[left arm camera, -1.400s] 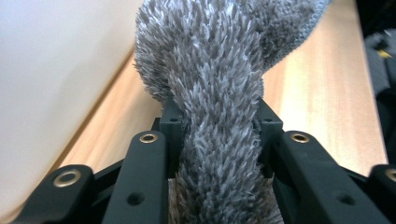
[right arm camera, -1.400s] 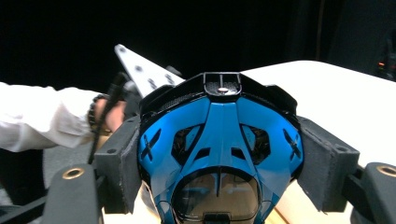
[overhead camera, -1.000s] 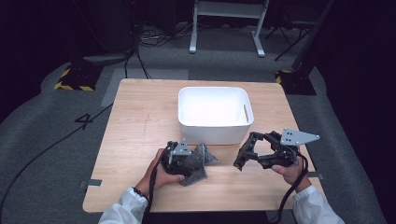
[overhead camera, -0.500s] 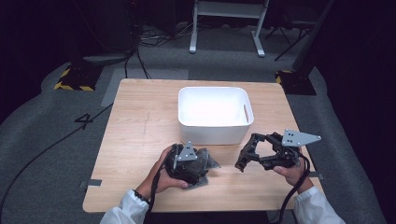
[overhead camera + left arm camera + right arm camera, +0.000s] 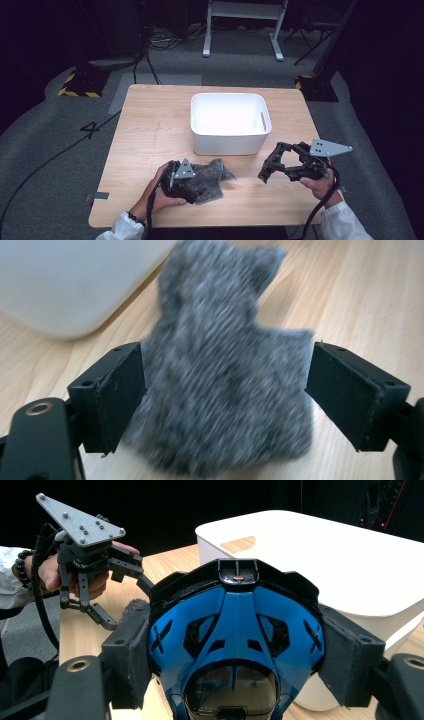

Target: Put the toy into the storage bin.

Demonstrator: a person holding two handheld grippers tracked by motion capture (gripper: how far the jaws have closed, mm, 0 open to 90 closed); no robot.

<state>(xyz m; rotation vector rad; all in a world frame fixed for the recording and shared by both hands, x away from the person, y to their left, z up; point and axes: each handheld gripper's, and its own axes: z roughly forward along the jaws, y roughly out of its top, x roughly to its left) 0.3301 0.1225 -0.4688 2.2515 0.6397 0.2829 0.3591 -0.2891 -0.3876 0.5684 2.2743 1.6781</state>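
A grey fuzzy cloth lies flat on the wooden table, just in front of the white bin. My left gripper sits at the cloth's left edge. In the left gripper view its jaws have just been opening and now stand wide. The cloth lies between them with the right pad clear of it. My right gripper hovers at the front right, shut on a blue and black helmet-shaped object that its pads squeeze from both sides.
The white bin stands at the table's middle, close behind both grippers. In the right gripper view the left gripper and its hand are beyond the held object. Dark floor with cables and stands surrounds the table.
The left gripper has opened and drawn back to the left, uncovering the grey cloth on the table. The right gripper with its object has stayed in place.
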